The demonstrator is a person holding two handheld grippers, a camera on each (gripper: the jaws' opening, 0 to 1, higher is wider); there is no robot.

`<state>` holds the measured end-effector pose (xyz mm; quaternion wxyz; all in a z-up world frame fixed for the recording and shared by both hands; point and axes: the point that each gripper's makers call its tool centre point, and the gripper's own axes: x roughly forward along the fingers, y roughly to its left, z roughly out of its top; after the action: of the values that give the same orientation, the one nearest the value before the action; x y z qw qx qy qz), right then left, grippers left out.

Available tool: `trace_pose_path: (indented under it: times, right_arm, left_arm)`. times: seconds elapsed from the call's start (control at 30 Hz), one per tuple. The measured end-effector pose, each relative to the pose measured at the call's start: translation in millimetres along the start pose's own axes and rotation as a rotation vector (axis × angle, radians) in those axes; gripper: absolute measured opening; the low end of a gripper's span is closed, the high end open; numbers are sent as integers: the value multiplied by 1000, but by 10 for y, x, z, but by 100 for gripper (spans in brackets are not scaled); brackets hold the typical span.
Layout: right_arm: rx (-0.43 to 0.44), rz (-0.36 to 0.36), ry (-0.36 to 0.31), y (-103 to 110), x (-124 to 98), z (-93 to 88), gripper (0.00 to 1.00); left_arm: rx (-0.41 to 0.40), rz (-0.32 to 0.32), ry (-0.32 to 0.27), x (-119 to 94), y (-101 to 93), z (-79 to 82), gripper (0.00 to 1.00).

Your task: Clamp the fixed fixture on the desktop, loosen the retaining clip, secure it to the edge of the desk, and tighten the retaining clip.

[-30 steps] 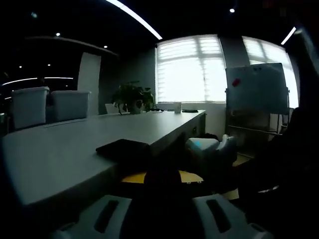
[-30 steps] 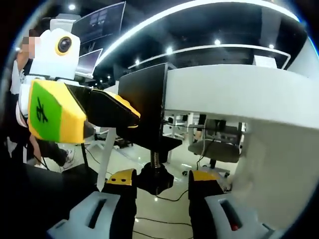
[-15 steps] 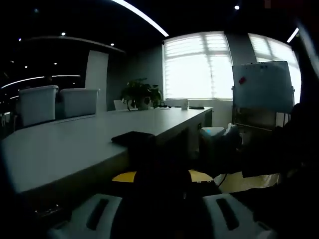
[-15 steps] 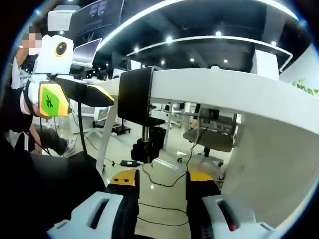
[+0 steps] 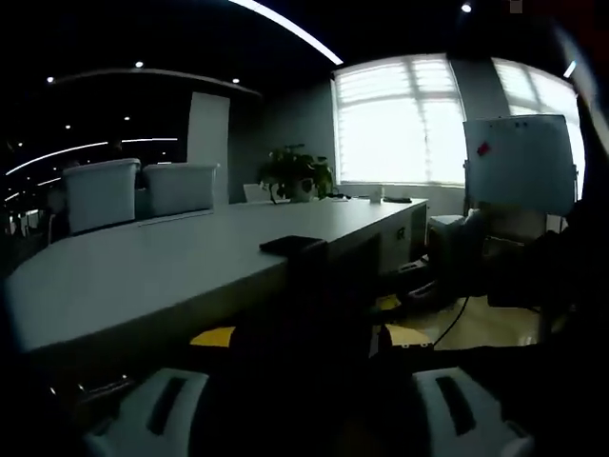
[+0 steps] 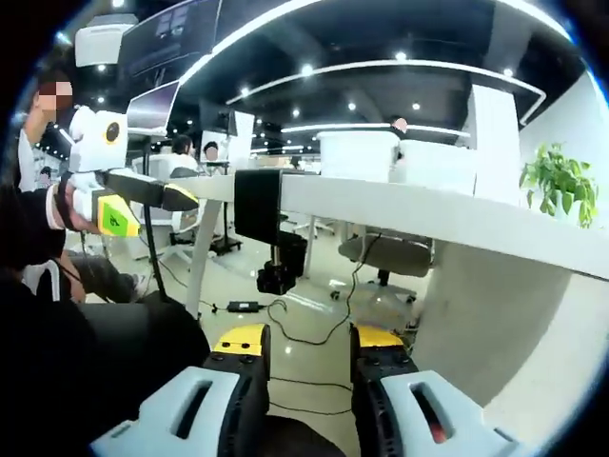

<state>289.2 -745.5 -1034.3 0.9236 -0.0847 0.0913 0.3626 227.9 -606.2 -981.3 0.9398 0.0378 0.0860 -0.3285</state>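
Observation:
The black fixture (image 6: pixel 257 204) sits clamped over the white desk's edge (image 6: pixel 400 205), with its screw and knob (image 6: pixel 280 269) hanging beneath. My right gripper (image 6: pixel 311 341) stands open well back from the knob, nothing between its yellow tips. The left gripper (image 6: pixel 177 197) shows at the left, a short gap away from the fixture's side, held by a person's hand. In the dim left gripper view the fixture (image 5: pixel 297 247) is a dark block on the desk's edge (image 5: pixel 181 295). My left gripper (image 5: pixel 309 337) is open below it.
White bins (image 5: pixel 100 193), a potted plant (image 5: pixel 297 175) and a whiteboard (image 5: pixel 519 164) stand around the desk. Cables and a power brick (image 6: pixel 245 307) lie on the floor under the desk. Office chairs (image 6: pixel 385 255) and people are behind. A dark trouser leg (image 6: pixel 105 362) fills the lower left.
The right gripper has drawn back from the knob, which sat between its jaws a second ago. The left gripper has also pulled away from the fixture, which stays on the desk's edge.

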Motion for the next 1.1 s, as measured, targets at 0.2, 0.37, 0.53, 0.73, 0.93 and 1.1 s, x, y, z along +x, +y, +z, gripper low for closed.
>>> trace_pose_path:
  times: [0.2,0.37,0.53,0.73,0.93,1.1]
  right_arm:
    - [4,-26,30,-25,-347,-14,52]
    - [-62,-32,88,10,-659,-50,59]
    - [-41,-47,119,16,-906,-45,69]
    - [-63,-74,163,-4,-1155,-8,80]
    - [-84,-85,154,0,-1260,106,79]
    - [-96,-92,173,11,-1286,128,77]
  left_arm:
    - [35,82,80,-330,170,-160,60]
    - [19,133,111,-627,288,-216,65]
    - [-20,174,131,-883,286,-260,72]
    - [-13,215,182,-1233,321,-332,80]
    - [-76,260,140,-1498,385,-210,81]
    - [-148,293,129,-1677,378,-185,82]
